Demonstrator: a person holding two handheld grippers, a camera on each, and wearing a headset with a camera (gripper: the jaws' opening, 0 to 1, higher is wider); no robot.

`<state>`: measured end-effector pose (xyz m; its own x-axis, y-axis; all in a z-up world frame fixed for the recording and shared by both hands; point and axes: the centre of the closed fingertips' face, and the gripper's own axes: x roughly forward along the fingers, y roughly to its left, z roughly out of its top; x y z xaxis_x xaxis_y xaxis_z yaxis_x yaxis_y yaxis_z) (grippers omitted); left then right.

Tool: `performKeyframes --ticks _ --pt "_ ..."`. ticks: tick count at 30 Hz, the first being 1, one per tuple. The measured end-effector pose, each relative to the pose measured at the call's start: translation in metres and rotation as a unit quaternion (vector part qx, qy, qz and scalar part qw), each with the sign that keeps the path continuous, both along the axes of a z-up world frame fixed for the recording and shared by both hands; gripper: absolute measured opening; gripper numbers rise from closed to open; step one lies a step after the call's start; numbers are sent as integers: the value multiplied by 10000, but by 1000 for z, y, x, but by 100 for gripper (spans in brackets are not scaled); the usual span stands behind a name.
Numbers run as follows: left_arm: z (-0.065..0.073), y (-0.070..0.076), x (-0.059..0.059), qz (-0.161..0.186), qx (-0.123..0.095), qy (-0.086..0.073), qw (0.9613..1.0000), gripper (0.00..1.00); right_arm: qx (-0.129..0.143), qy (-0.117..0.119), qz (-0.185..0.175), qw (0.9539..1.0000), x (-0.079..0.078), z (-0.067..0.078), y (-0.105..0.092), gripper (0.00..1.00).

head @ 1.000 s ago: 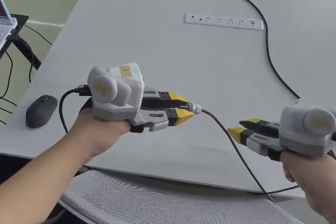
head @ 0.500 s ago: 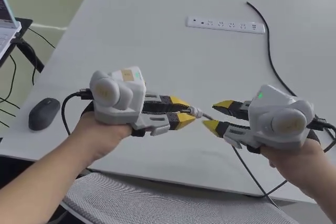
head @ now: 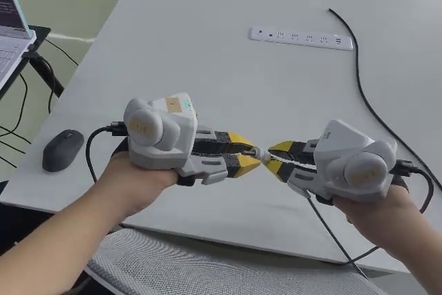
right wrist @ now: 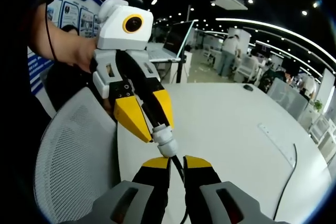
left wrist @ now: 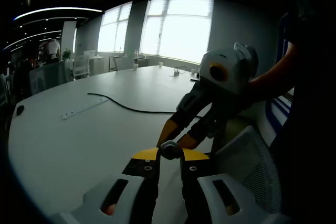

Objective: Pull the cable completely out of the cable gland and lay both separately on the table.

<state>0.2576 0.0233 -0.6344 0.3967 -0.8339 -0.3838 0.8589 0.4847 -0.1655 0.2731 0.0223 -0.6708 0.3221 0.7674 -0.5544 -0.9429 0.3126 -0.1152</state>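
Broad bare table [head: 228, 74] stretches away from its near edge, where the left gripper [head: 254, 157] and right gripper [head: 271, 159] meet tip to tip. The right pinches the cable [head: 331, 234]; the left clamps the cable gland [head: 262, 155]. The right gripper view shows the cable gland's [right wrist: 163, 141] ribbed white neck, blurred in the head view.

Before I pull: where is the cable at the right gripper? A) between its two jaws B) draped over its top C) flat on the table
A: the right gripper view shows the cable running between the jaws of the right gripper, next to the cable gland.
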Motion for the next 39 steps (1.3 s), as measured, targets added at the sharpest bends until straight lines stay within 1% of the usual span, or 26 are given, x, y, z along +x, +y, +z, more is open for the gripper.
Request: performKeyframes --ticks 3,8,15,22,24,25,30,35,39 --pt "-1 1 0 -1 -4 0 10000 15 -27 -13 42 10000 -2 0 0 2" --pt "-1 0 1 20 -20 -16 10000 15 -75 -129 79 9999 -3 0 0 1" --pt "-2 1 1 32 -46 -29 10000 15 -117 -90 28 9999 -3 -5 -4 1" --pt "3 0 1 67 -85 -61 9999 15 -161 -58 -45 9998 1 -10 -9 0" --pt "4 -1 1 83 -94 -66 9999 15 -181 -14 -114 9998 3 -14 -12 0" --pt "4 -1 1 87 -93 -67 9999 15 -187 71 -171 9997 4 -17 -14 0" --pt "7 -1 3 126 -102 -72 9998 15 -261 150 -265 9992 5 -27 -23 0" --pt "8 -3 3 147 -125 -58 9998 15 -268 264 -369 9986 7 -34 -31 0" --pt "8 -3 4 180 -119 -68 9997 15 -381 336 -424 9978 6 -42 -38 0"
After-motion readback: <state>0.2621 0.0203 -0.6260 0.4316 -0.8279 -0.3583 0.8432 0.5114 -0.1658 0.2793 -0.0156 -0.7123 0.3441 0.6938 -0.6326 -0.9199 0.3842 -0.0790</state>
